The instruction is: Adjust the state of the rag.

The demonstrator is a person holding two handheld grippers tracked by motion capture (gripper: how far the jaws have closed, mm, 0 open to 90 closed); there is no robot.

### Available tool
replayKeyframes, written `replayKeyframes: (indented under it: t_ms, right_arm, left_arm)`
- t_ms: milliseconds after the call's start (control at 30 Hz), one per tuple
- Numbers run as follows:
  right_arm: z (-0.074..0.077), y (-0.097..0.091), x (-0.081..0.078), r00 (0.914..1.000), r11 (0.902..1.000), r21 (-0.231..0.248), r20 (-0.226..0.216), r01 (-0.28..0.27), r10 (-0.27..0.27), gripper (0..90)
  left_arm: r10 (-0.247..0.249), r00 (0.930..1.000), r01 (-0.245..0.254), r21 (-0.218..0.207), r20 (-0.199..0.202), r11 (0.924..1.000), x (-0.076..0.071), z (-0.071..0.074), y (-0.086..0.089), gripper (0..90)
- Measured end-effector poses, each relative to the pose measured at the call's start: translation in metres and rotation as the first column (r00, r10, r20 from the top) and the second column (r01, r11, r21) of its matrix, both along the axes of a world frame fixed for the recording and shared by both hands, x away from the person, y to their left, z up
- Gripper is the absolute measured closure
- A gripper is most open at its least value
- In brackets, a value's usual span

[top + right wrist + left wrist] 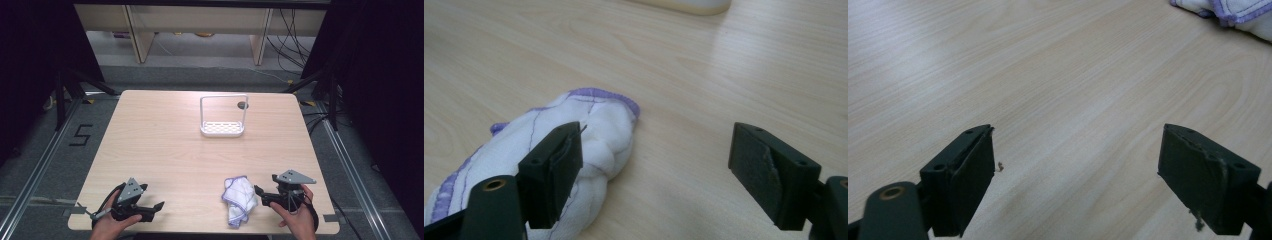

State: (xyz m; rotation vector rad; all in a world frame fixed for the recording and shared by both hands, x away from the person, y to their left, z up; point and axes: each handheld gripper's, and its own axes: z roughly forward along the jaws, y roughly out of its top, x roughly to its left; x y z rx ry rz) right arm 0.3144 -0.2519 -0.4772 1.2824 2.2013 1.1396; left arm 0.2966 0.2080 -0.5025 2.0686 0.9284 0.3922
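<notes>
Clearly, the crumpled cloth [239,199] is lain just beside the spread, empty right gripper [260,191], with the equally spread left gripper [159,205] kept well apart from it.

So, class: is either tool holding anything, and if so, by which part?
Nothing is held. The left tool stands open over bare table. The right tool is open too, beside the crumpled white cloth, not gripping it.
</notes>
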Motion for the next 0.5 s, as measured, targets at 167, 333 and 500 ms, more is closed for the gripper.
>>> replayKeyframes:
  t_ms: [167,333,500]
  right_arm:
    - [-0.0014,0.0001,0.0021,0.9997,0.9999,-0.01,0.021,-0.013,0.013,22.8]
    - [0.0002,0.0021,0.0005,0.9998,0.9997,-0.021,0.013,-0.015,0.016,22.7]
    - [0.0013,0.0036,0.0002,0.9995,0.9994,-0.02,0.013,-0.028,0.029,22.4]
  left_arm:
    - [0.004,1.0,-0.004,0.006,-0.008,1.0,0.0008,-0.0017,-0.0005,14.7]
    - [-0.004,1.0,0.004,0.009,-0.006,1.0,0.0014,-0.0016,-0.0009,14.7]
    - [0.011,0.9999,-0.011,0.001,-0.007,0.9999,0.0016,-0.0019,-0.0019,14.8]
